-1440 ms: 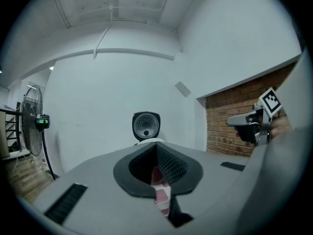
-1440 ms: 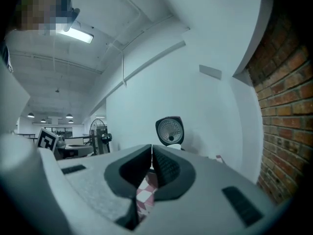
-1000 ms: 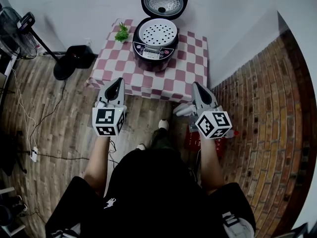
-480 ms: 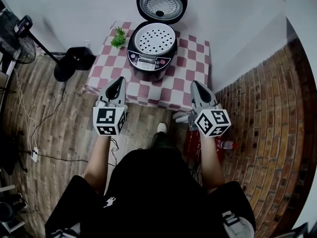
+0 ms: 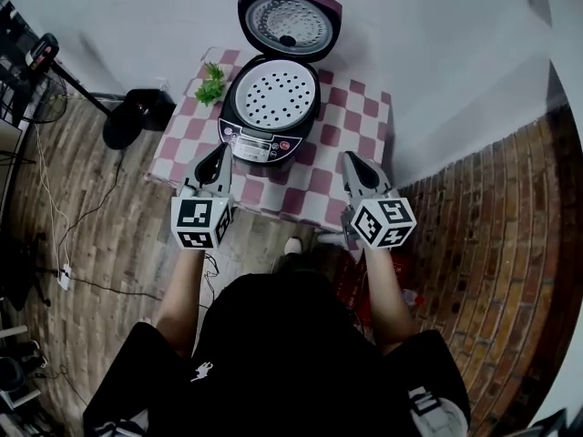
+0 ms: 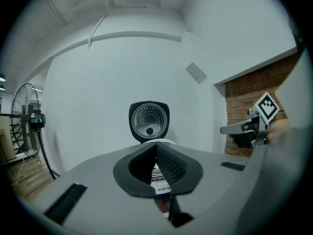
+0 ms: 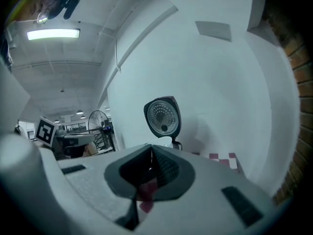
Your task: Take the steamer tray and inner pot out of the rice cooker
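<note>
A dark rice cooker [image 5: 264, 116] stands on a red and white checked table [image 5: 346, 126] with its lid [image 5: 290, 18] swung up. A white perforated steamer tray [image 5: 275, 96] fills its top; the inner pot below is hidden. My left gripper [image 5: 219, 153] is shut and empty at the table's near edge, just left of the cooker's front panel. My right gripper [image 5: 351, 164] is shut and empty over the cloth, to the right of the cooker. The left gripper view shows the cooker lid [image 6: 149, 121] straight ahead; the right gripper view has the lid [image 7: 163, 116] ahead, slightly right.
A small green plant [image 5: 210, 85] sits on the table's far left corner. A fan's black round base [image 5: 123, 126] stands on the wooden floor at left, with cables [image 5: 55, 217] trailing. White wall runs behind, brick floor [image 5: 510, 244] at right.
Both grippers and the person have moved forward toward the table; the cooker now lies much closer, and the gripper tips have reached the table's near edge. The jaws stayed shut.
</note>
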